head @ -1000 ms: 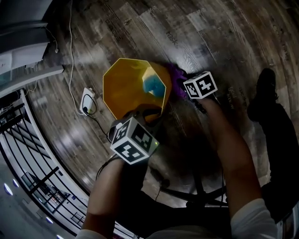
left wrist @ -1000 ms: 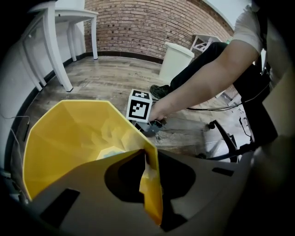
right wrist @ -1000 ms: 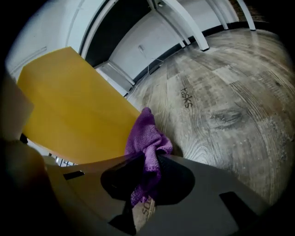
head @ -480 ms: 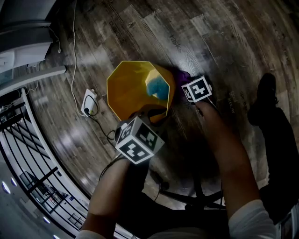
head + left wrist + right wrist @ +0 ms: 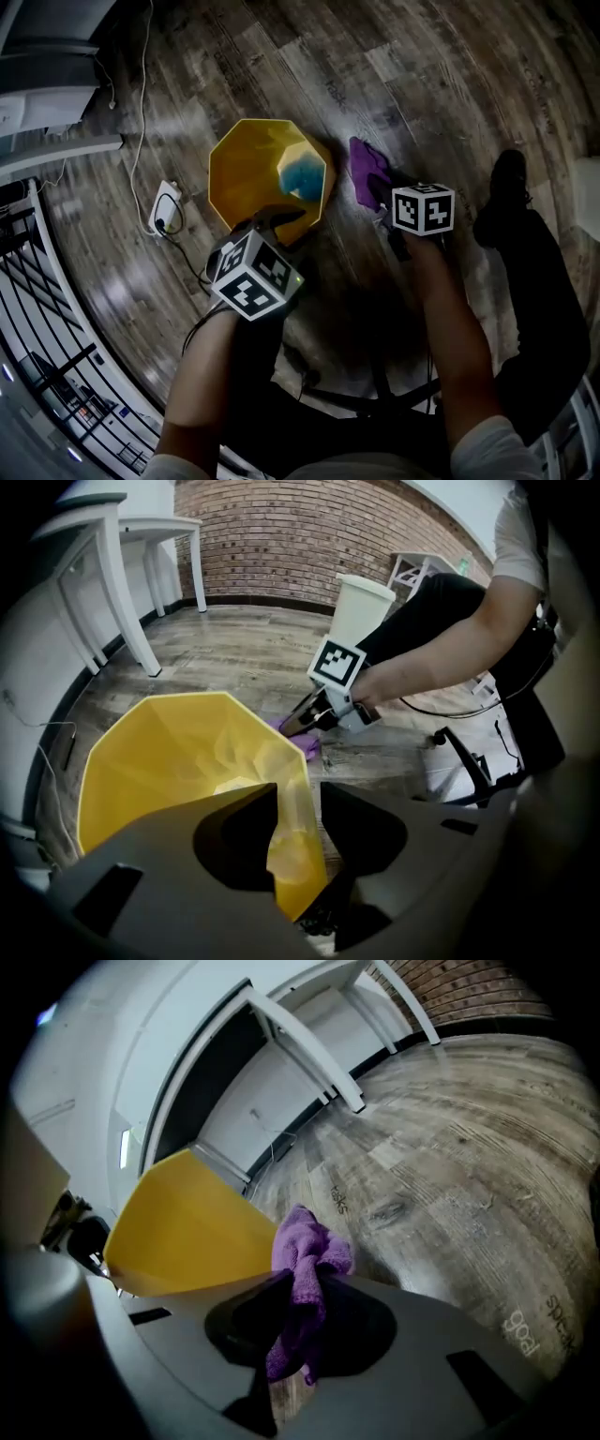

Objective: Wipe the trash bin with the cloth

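Note:
A yellow faceted trash bin (image 5: 253, 169) stands on the wood floor, with a blue patch (image 5: 302, 176) inside it. My left gripper (image 5: 274, 221) is at the bin's near rim. In the left gripper view the rim wall (image 5: 292, 836) stands between the jaws of the left gripper (image 5: 298, 794); they have just been opening and the pads no longer press on it. My right gripper (image 5: 384, 217) is to the right of the bin, apart from it, shut on a purple cloth (image 5: 367, 169). The cloth (image 5: 302, 1269) hangs bunched from the right gripper (image 5: 302, 1290).
A white power strip (image 5: 167, 208) with its cable lies on the floor left of the bin. A black railing (image 5: 56, 309) runs along the left. A chair base (image 5: 375, 394) and the person's leg and shoe (image 5: 511, 178) are at the right. White table legs (image 5: 127, 602) stand behind the bin.
The right gripper has drawn the purple cloth away from the bin's right side, toward the right and nearer to me. The left gripper has stayed at the bin's near rim.

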Motion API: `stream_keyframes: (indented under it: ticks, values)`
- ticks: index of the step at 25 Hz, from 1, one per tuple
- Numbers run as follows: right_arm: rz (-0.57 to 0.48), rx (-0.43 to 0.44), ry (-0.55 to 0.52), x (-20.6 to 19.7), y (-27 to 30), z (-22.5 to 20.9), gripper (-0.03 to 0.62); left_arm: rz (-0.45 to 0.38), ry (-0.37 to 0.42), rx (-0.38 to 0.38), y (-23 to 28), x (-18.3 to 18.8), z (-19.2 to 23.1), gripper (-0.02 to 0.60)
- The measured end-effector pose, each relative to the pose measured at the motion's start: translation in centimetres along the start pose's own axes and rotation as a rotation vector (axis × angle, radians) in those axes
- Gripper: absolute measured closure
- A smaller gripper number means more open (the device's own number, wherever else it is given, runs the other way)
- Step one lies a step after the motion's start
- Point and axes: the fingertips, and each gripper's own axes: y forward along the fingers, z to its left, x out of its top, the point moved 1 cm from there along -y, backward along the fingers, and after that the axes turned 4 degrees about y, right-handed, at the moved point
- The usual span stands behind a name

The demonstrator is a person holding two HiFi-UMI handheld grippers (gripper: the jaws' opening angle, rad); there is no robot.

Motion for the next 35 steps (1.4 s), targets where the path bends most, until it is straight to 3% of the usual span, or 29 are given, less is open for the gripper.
stream_keyframes:
  ticks: [8, 11, 14, 24, 30, 35]
  values:
    - [-0.223, 0.274, 0.122, 1.2, -5.6, 7.1, 0.522, 0.032, -0.084, 0.098, 0.3, -2.2, 0.7, 0.456]
    - [-0.256, 0.391, 0.113, 1.7, -7.4, 10.5, 0.522, 0.033, -0.107, 0.106, 0.5, -2.4, 0.8, 0.456]
    - [-0.268, 0.448, 0.072, 1.9, -8.6, 12.7, 0.522, 0.039, -0.115, 0.106, 0.8, -2.6, 0.7, 0.461]
    - [-0.197, 0.385, -0.003, 1.7, -5.5, 11.6, 0.522, 0.033, 0.001, 0.104, 0.7, -1.4, 0.1, 0.546]
    - [-0.113, 0.335, -0.098, 1.5, -3.2, 9.7, 0.522, 0.033, 0.003, 0.101, 0.8, -1.4, 0.0, 0.548]
    - [-0.066, 0.304, -0.098, 0.5, -1.1, 7.9, 0.522, 0.03, -0.008, 0.092, 0.9, -1.3, -0.1, 0.548]
